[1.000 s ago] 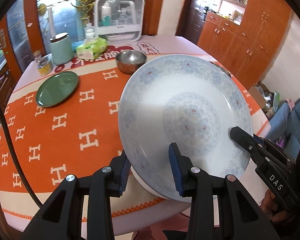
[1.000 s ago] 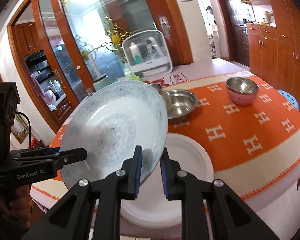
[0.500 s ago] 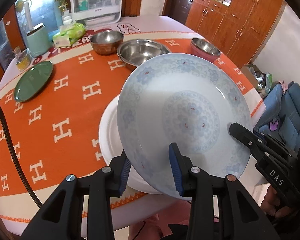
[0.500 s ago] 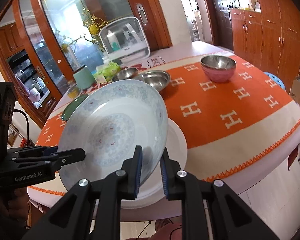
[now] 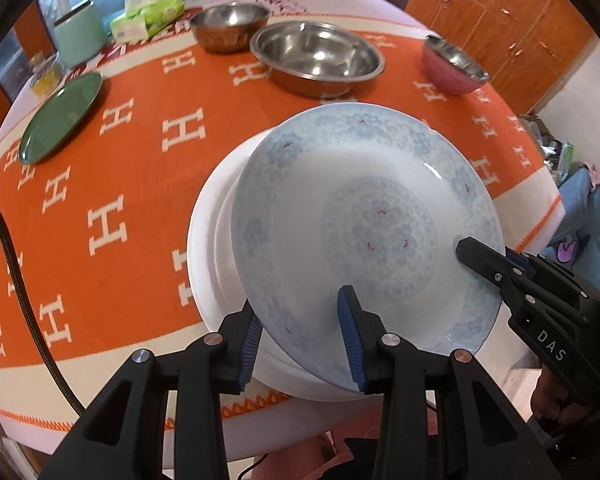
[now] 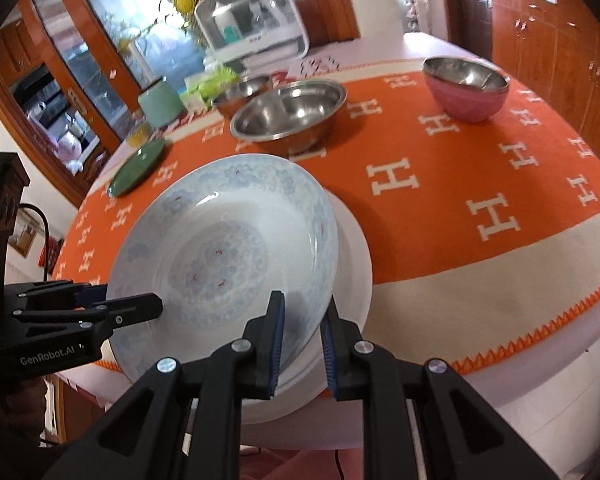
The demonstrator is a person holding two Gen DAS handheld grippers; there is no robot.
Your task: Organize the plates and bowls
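Down at the bottom of both views the handles run out of frame, and the underside of the patterned plate (image 5: 364,216) is hidden, so whether it touches the white plate (image 5: 208,240) beneath cannot be told. The left gripper (image 5: 300,340) clamps the plate's near rim, one blue pad above and one below, at lower centre of the left view. The right gripper (image 6: 300,340) pinches the opposite rim the same way; in the left view it reaches in from the lower right. The plate sits tilted over the white plate near the table's front edge. Beyond, on the orange cloth (image 5: 132,208), a green plate (image 5: 60,120) lies at upper left. A wide steel bowl (image 5: 316,60) sits at top centre, a smaller steel bowl (image 5: 228,26) behind it and a pink bowl (image 5: 454,66) at upper right; all show bare insides.
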